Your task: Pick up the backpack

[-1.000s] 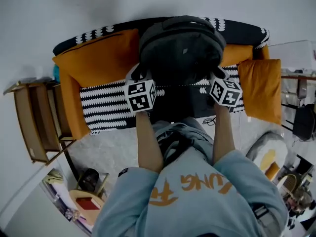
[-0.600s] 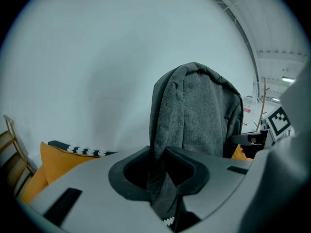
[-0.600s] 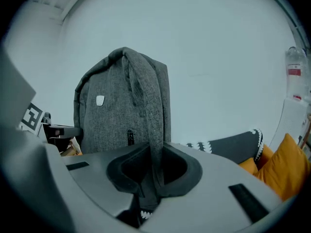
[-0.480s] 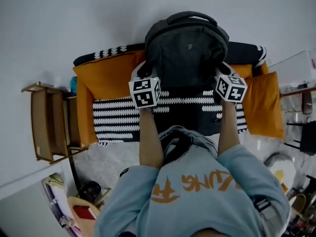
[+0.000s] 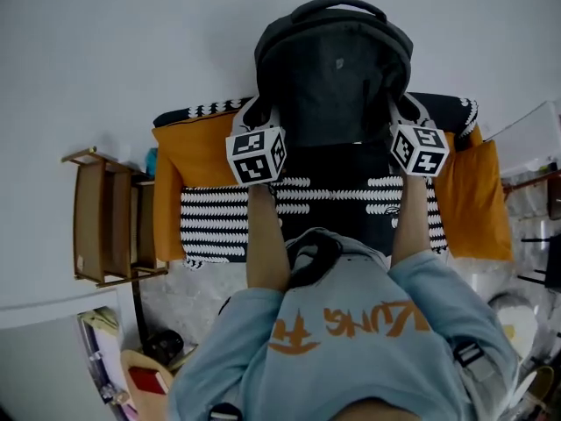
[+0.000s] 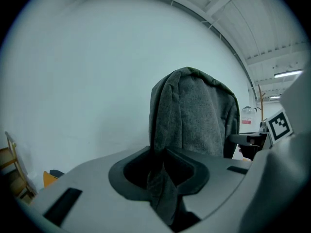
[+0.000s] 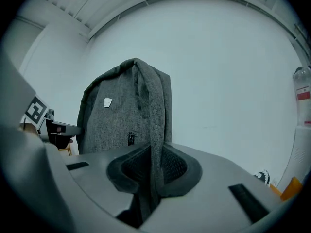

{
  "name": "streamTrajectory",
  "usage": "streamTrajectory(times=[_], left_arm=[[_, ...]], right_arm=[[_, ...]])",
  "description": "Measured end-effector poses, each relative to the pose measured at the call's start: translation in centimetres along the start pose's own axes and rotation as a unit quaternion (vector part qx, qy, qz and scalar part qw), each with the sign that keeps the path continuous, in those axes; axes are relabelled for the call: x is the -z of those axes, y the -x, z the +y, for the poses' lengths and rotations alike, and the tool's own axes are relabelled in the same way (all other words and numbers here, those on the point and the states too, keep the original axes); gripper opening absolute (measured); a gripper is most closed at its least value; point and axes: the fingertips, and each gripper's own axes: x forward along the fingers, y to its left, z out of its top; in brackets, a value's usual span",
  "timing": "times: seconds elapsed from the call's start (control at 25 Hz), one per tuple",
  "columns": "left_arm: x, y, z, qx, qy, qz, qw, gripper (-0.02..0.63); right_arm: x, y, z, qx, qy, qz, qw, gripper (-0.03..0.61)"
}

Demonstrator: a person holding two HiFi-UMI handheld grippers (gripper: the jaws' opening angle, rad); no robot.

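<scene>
A bare wall (image 5: pixel 131 42) backs the sofa (image 5: pixel 219 226), and a wooden shelf (image 5: pixel 105 217) stands at the sofa's left end. The backpack (image 5: pixel 333 77) hangs in the air over the sofa's back edge, clear of the cushions, so the pick-up looks essentially done. The left hand-held gripper (image 5: pixel 254 117) and right hand-held gripper (image 5: pixel 405 112) each pinch a fold of its grey fabric. There is open room above and toward the person.
</scene>
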Motion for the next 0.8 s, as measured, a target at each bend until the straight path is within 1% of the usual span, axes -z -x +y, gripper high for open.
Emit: streamTrajectory(times=[0.16, 0.36, 0.52, 0.8], left_arm=[[-1.5, 0.7, 0.1, -0.009, -0.006, -0.028, 0.9996, 0.094], [-2.1, 1.2, 0.0, -0.01, -0.004, -0.043, 0.999, 0.094], [-2.2, 1.6, -0.1, -0.013, 0.0, -0.049, 0.9987, 0.094], [-2.0, 1.8, -0.1, -0.012, 0.006, -0.048, 0.9988, 0.092]], right_arm=[[-1.4, 0.2, 0.3, -0.005, 0.013, -0.026, 1.0, 0.04], [-2.6, 0.3, 0.5, -0.005, 0.016, -0.046, 0.999, 0.04], [-2.7, 0.5, 0.6, -0.01, 0.014, -0.051, 0.999, 0.04], [-2.3, 0.4, 0.6, -0.007, 0.008, -0.044, 0.999, 0.04]])
